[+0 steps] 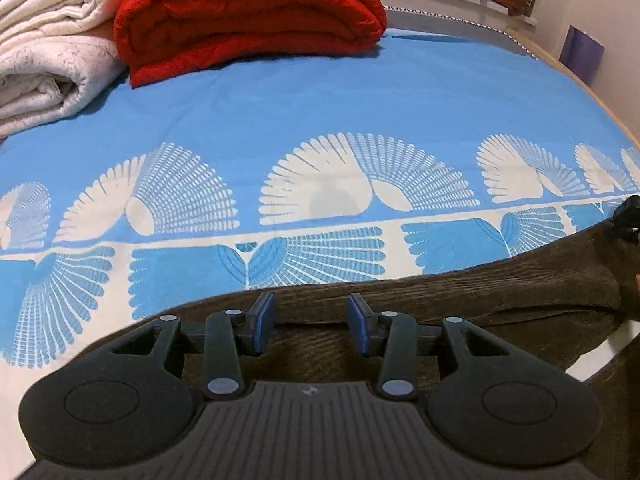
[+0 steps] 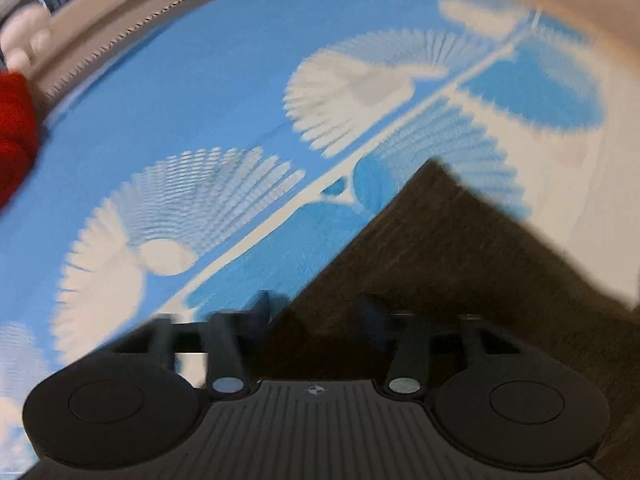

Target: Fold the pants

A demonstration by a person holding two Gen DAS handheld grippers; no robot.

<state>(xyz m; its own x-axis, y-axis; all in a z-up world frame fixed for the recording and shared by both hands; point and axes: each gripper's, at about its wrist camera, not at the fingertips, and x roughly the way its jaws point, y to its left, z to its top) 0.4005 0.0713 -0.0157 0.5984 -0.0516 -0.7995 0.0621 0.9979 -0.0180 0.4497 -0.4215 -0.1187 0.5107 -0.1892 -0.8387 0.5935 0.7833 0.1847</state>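
Left gripper (image 1: 311, 322): jaws part open, nothing between the blue pads, hovering over the brown pants (image 1: 500, 292) (one pair) at the bedsheet's (image 1: 320, 100) near edge. Two folded blankets far left: one red blanket (image 1: 248, 20), one white blanket (image 1: 52, 52). Wide clear sheet between them and the pants.

Right gripper (image 2: 316, 312): view blurred, fingers look apart over a pants (image 2: 460, 264) corner; grip unclear. Blue-and-white sheet (image 2: 180, 100) beyond, red blanket (image 2: 16, 132) at left edge.

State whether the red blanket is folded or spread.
Folded: the red blanket lies in stacked layers with a rounded fold edge, beside white blankets.
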